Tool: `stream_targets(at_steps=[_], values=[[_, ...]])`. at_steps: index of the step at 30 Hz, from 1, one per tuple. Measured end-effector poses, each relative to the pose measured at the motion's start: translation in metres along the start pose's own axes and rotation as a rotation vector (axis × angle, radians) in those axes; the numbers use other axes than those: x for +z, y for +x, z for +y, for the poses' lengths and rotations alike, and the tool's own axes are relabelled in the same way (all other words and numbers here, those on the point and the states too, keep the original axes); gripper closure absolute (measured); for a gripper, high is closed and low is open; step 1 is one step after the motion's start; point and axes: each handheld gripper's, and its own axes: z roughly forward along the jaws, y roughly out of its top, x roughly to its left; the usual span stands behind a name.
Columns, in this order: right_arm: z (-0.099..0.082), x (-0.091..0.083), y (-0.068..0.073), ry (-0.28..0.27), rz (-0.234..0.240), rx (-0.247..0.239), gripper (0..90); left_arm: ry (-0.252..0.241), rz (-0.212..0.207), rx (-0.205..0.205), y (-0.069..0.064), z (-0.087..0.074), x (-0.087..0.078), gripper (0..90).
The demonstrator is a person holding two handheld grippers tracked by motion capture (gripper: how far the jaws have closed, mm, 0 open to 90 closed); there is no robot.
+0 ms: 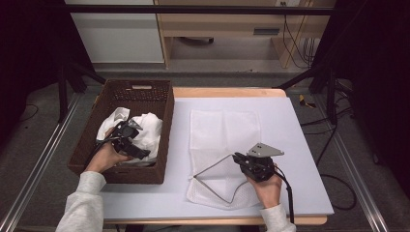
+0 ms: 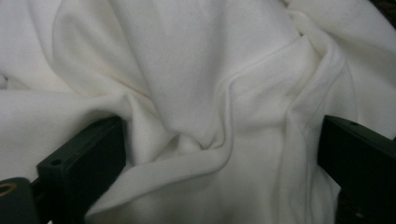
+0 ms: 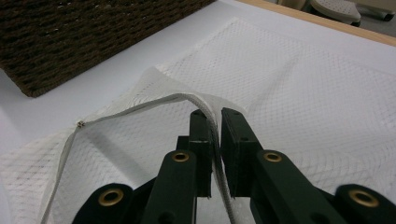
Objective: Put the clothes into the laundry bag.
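A white mesh bag (image 1: 223, 129) lies flat on the white table cover. My right gripper (image 1: 237, 157) is at its near edge, shut on the bag's banded rim (image 3: 140, 106), which stands lifted off the table in an arch. In the right gripper view the band runs between the two nearly closed jaws of the right gripper (image 3: 217, 114). Crumpled white garments (image 1: 147, 126) fill the brown wicker basket (image 1: 167, 121) at the left. My left gripper (image 1: 137, 141) is down in the basket, open wide. In its own view the left gripper (image 2: 219, 135) has a fold of white cloth (image 2: 187, 70) between its spread jaws.
The basket's woven wall (image 3: 70, 37) stands close to the left of the mesh bag. White table cover (image 1: 295, 145) stretches bare to the right of the bag. A cable trails from the right gripper off the table's front edge.
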Motion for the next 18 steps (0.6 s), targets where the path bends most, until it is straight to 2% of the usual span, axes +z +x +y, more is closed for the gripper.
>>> stream_targets(at_steps=[3, 5, 6, 8, 14, 18], values=[[0.0, 0.0, 0.0, 0.0, 0.002, 0.003, 82.8, 0.023, -0.059, -0.031, 0.003, 0.0, 0.001, 16.5], [0.0, 0.0, 0.0, 0.002, 0.001, 0.001, 82.9, 0.027, -0.1, -0.048, 0.003, 0.001, 0.001, 29.6], [0.0, 0.001, 0.001, 0.003, 0.0, 0.002, 82.9, 0.031, -0.114, -0.063, 0.003, 0.0, 0.0, 35.0], [0.0, 0.001, 0.001, 0.003, 0.001, -0.002, 83.0, 0.038, -0.128, -0.066, 0.003, 0.001, -0.001, 44.2], [0.0, 0.0, -0.001, 0.005, -0.002, 0.009, 84.4, 0.039, -0.127, -0.017, -0.001, 0.002, -0.007, 65.4], [0.0, 0.0, -0.001, 0.005, 0.006, 0.013, 87.8, 0.022, -0.104, -0.001, -0.003, 0.002, -0.012, 69.7]])
